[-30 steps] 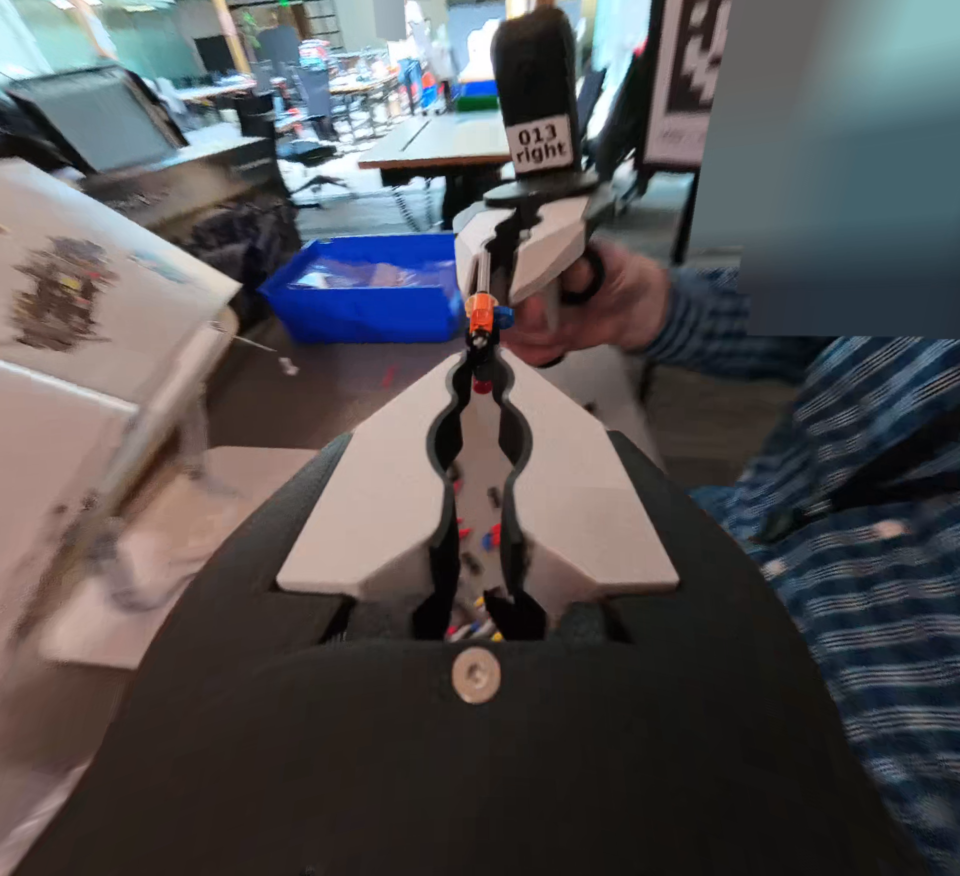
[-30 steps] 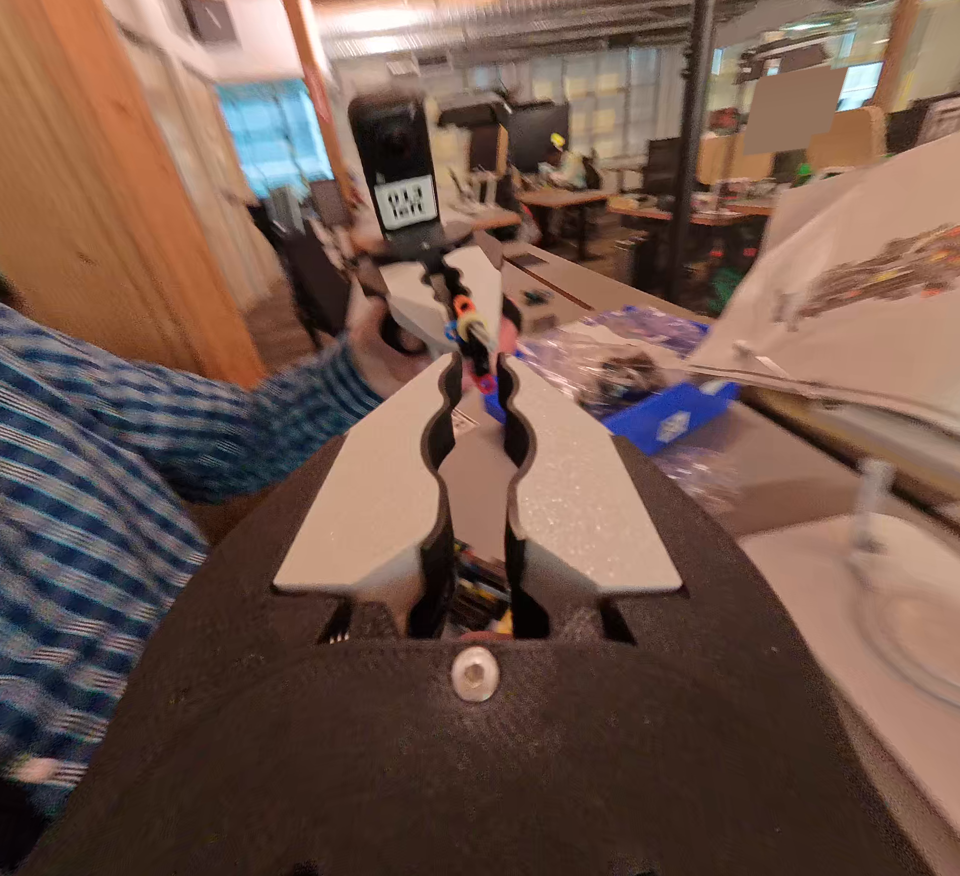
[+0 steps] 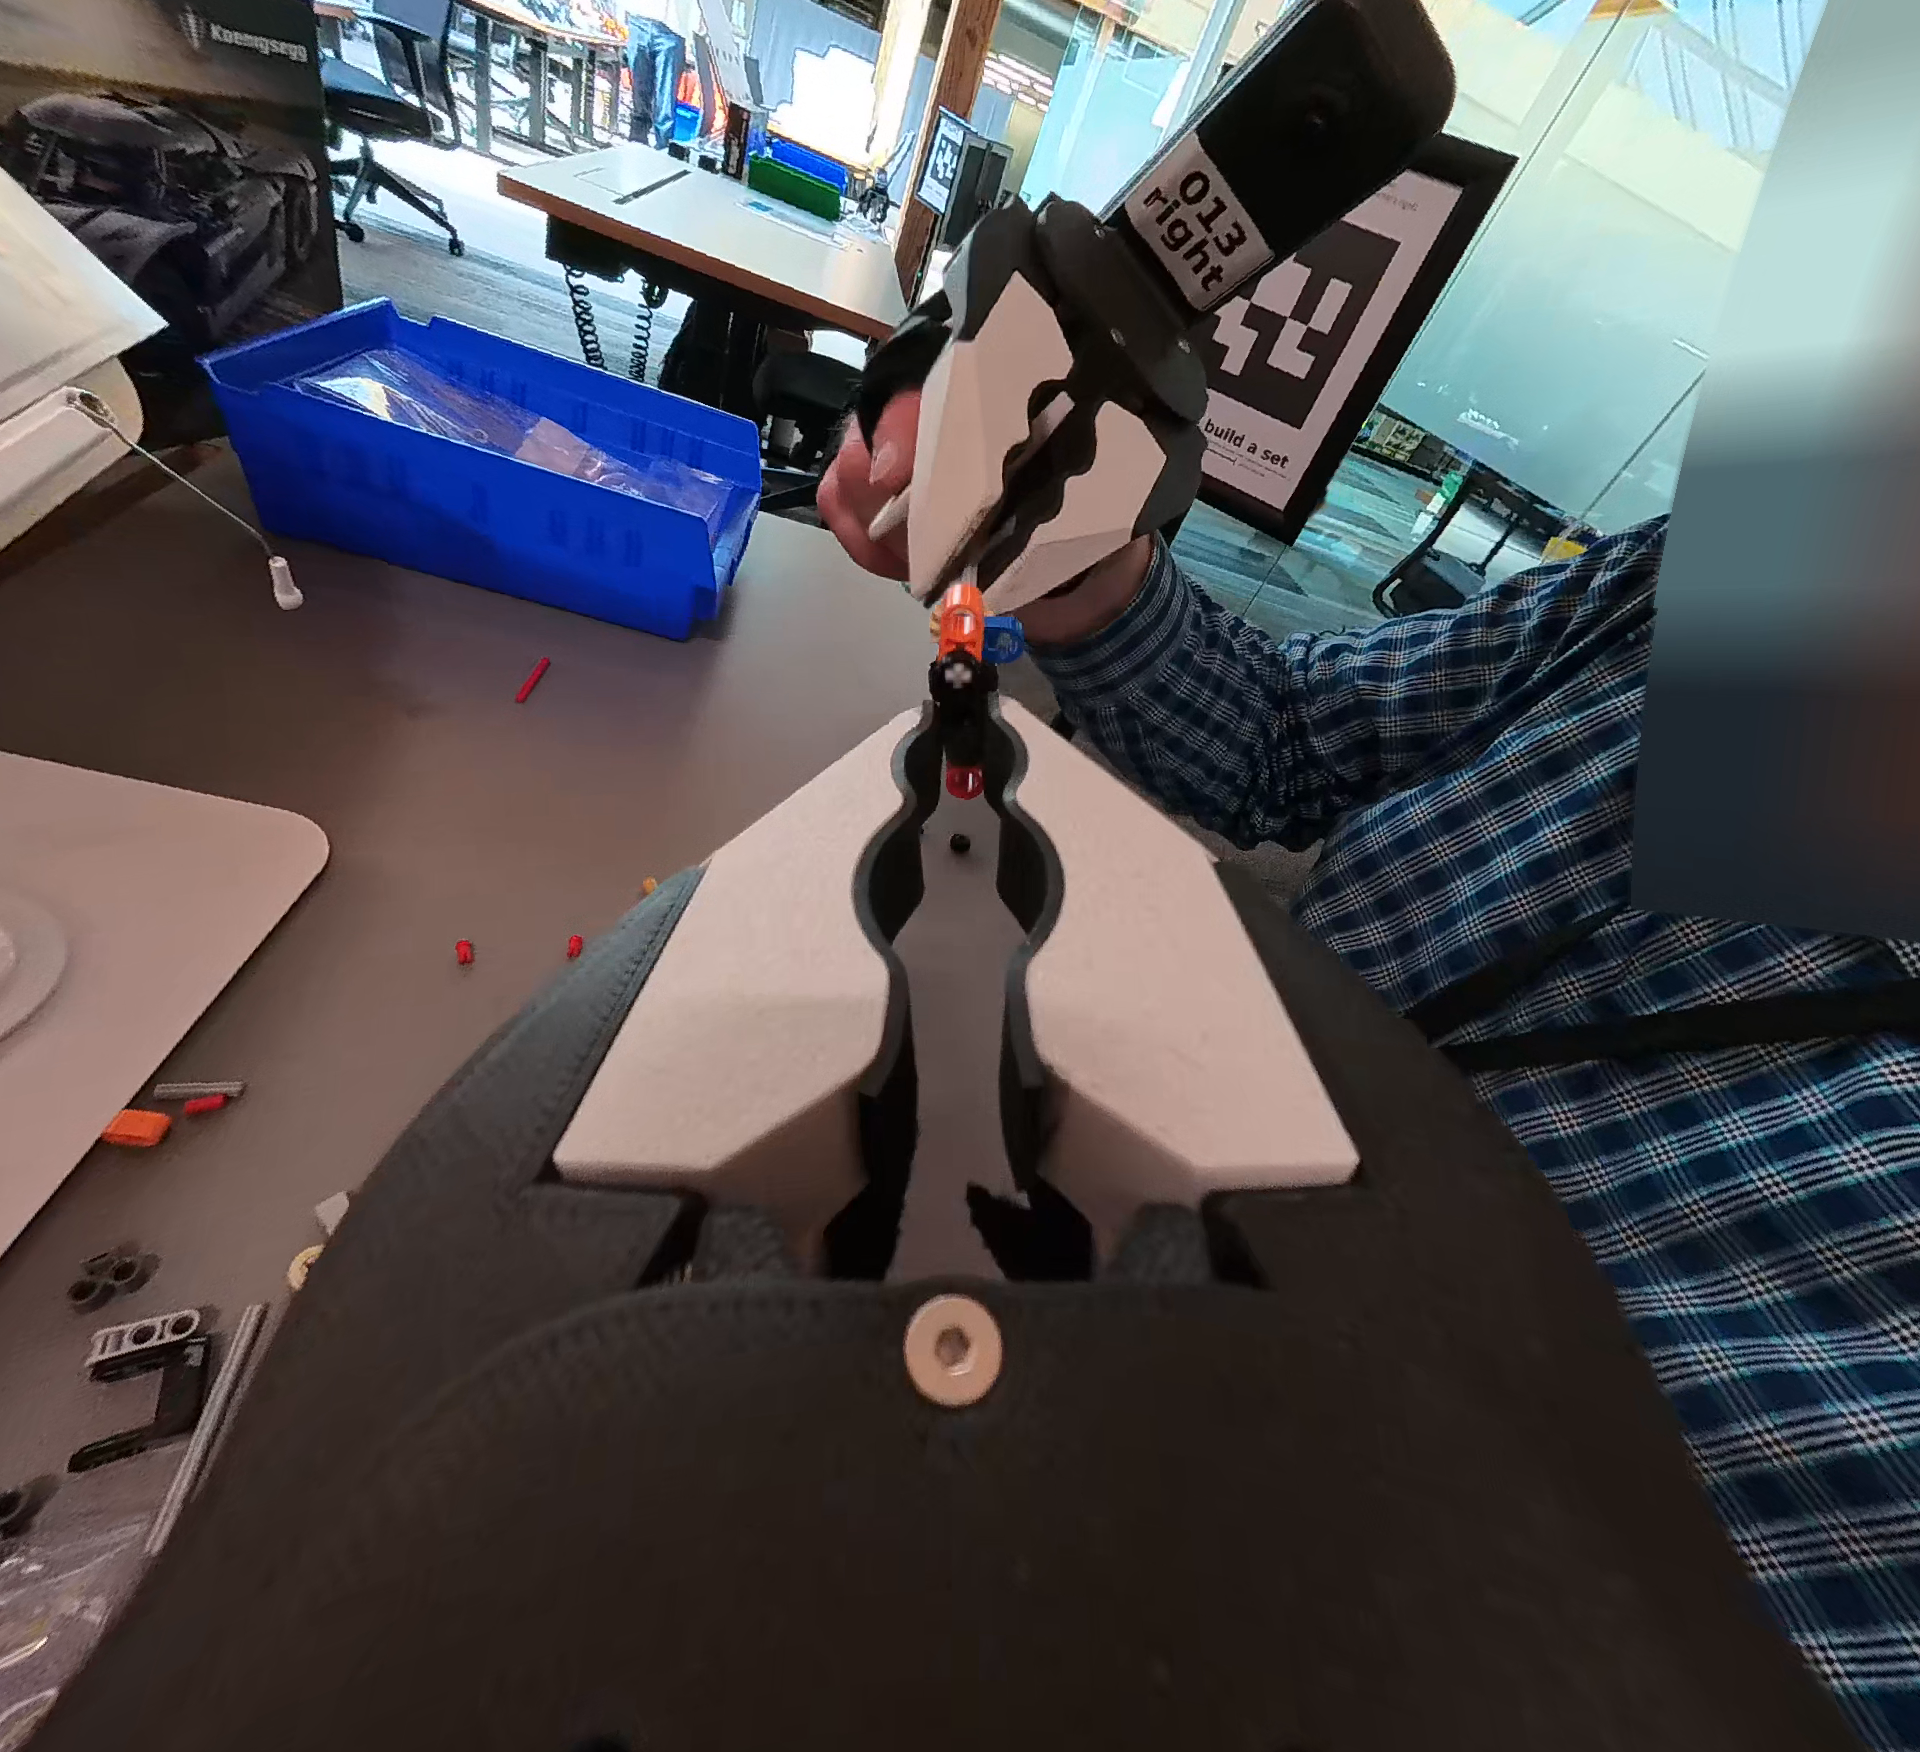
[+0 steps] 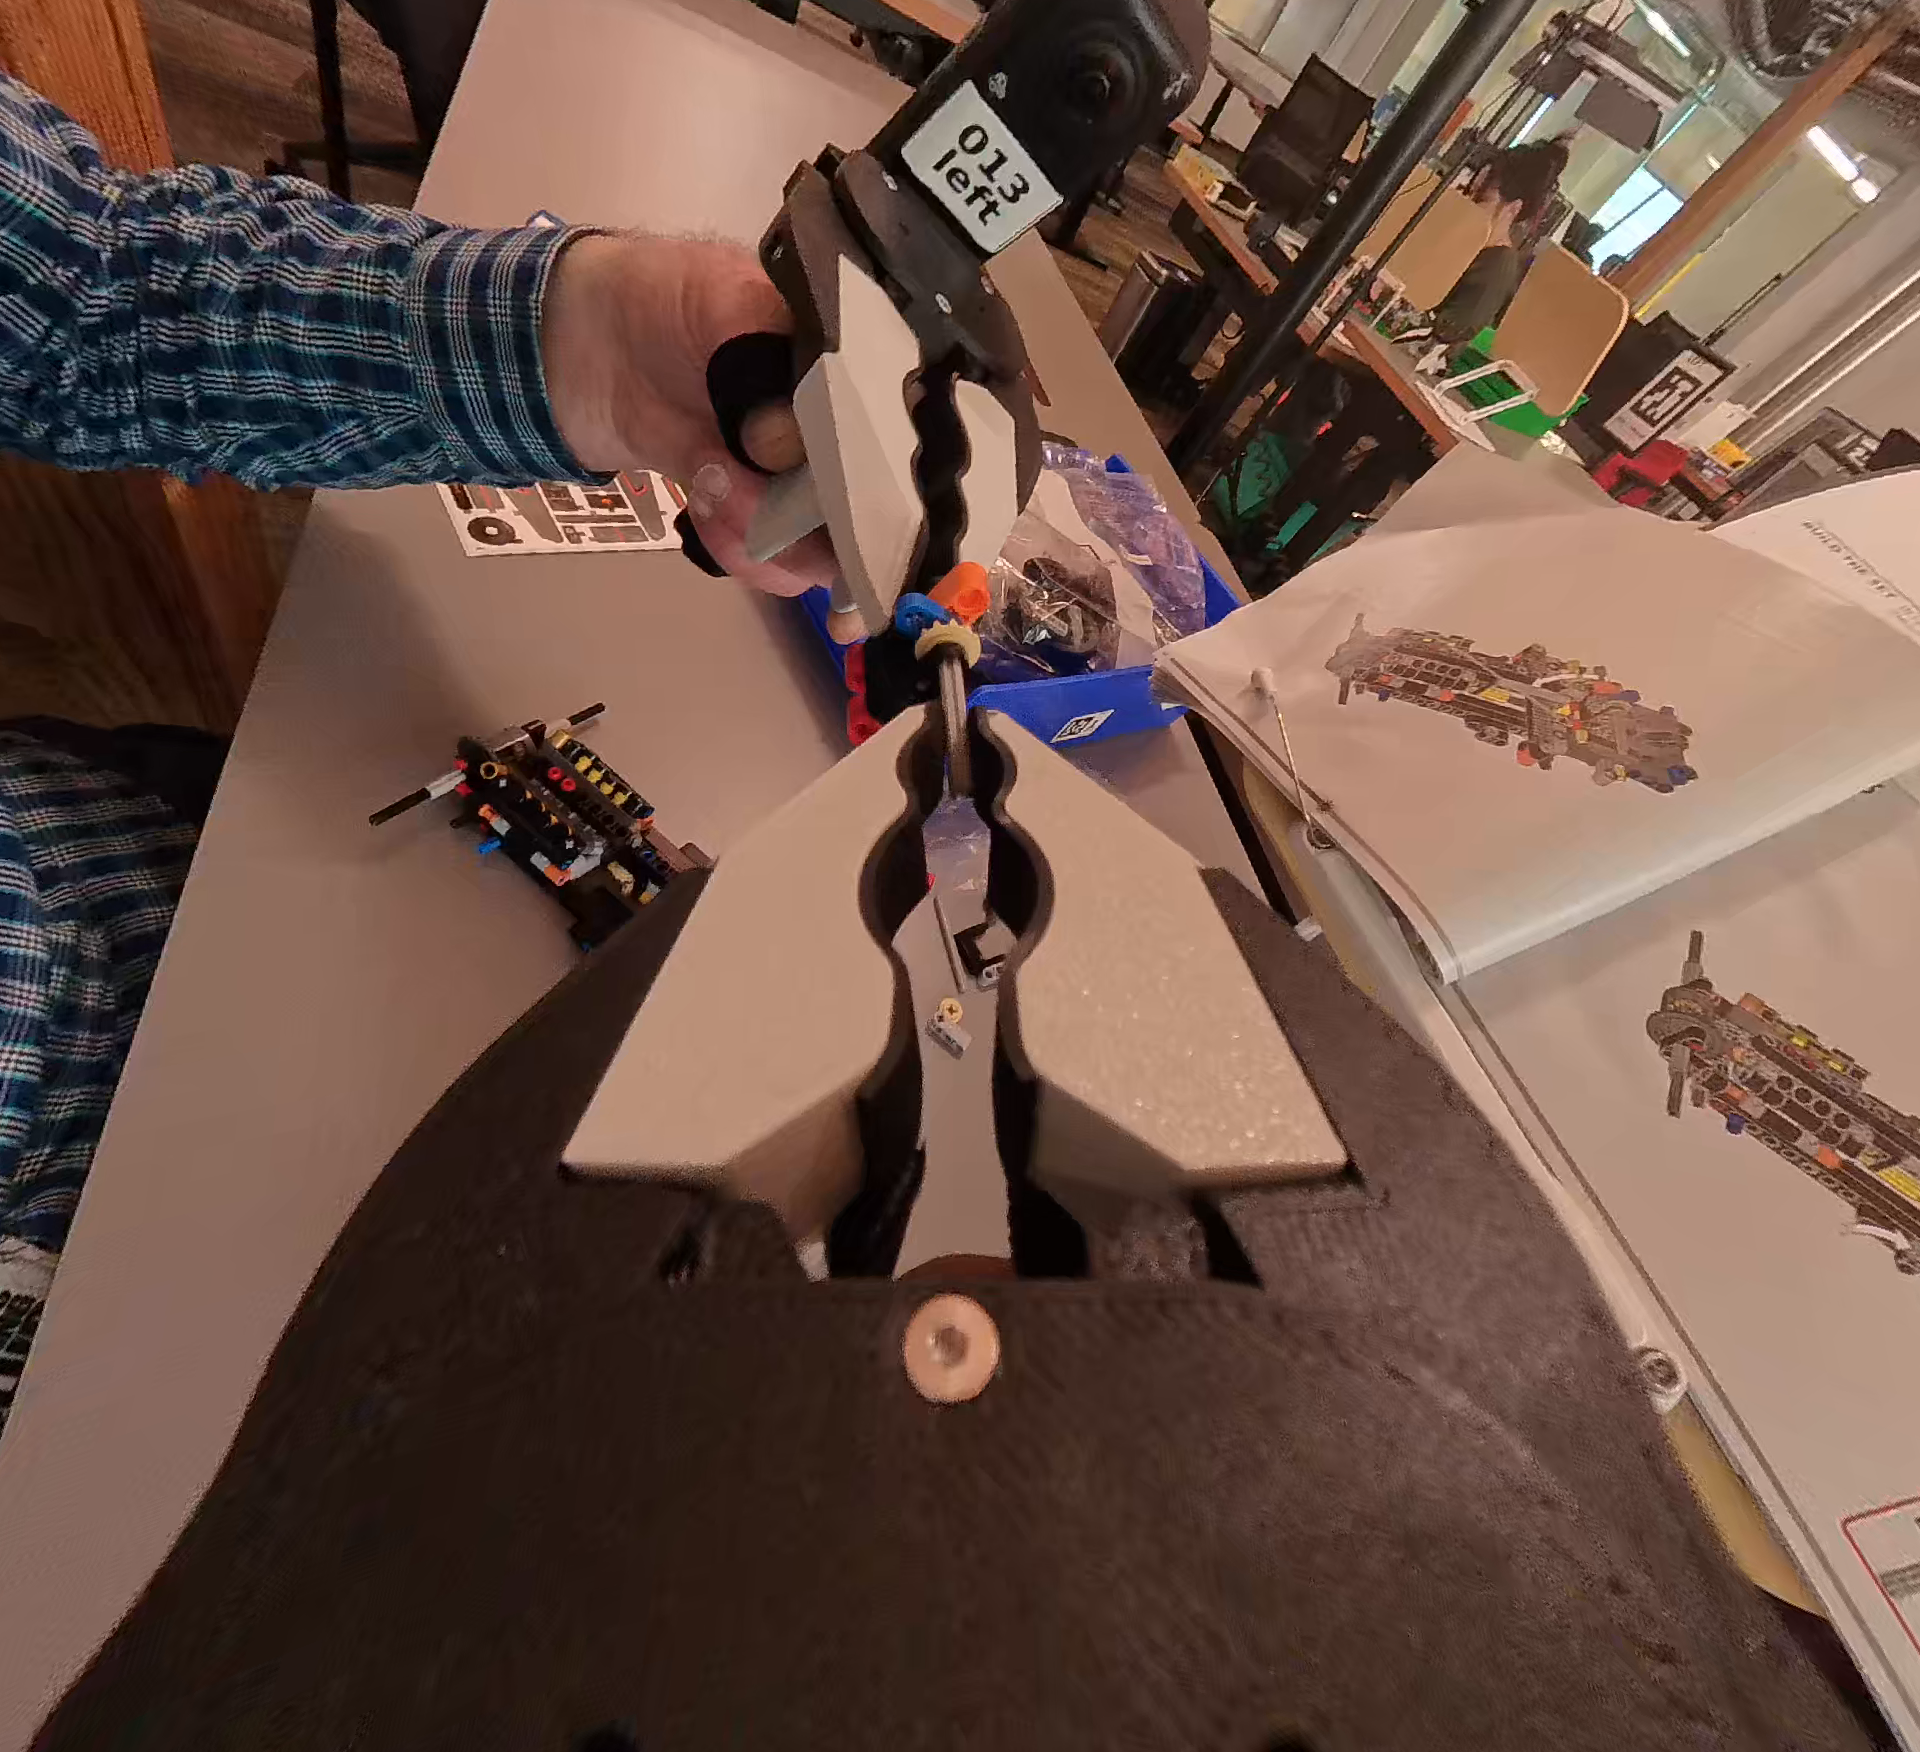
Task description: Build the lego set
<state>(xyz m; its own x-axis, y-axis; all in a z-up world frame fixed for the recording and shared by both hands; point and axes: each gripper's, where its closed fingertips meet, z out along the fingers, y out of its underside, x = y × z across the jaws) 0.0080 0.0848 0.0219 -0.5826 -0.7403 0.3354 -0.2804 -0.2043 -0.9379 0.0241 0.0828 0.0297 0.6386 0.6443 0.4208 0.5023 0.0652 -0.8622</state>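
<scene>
Your left gripper (image 3: pixel 961 734) clenched on black end of small lego assembly (image 3: pixel 964 663), frame centre, held above table (image 3: pixel 520 767). Your right gripper (image 4: pixel 956 746) clamps its grey axle (image 4: pixel 953 715). Built chassis section (image 4: pixel 561 819) left of centre; blue bin (image 3: pixel 468 476) upper left.

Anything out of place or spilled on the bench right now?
Yes. Small red pins and a red axle lie scattered loose on the grey tabletop, away from the blue plastic bin. An orange piece and black and grey pieces lie near the edge. Nothing looks damaged.
</scene>
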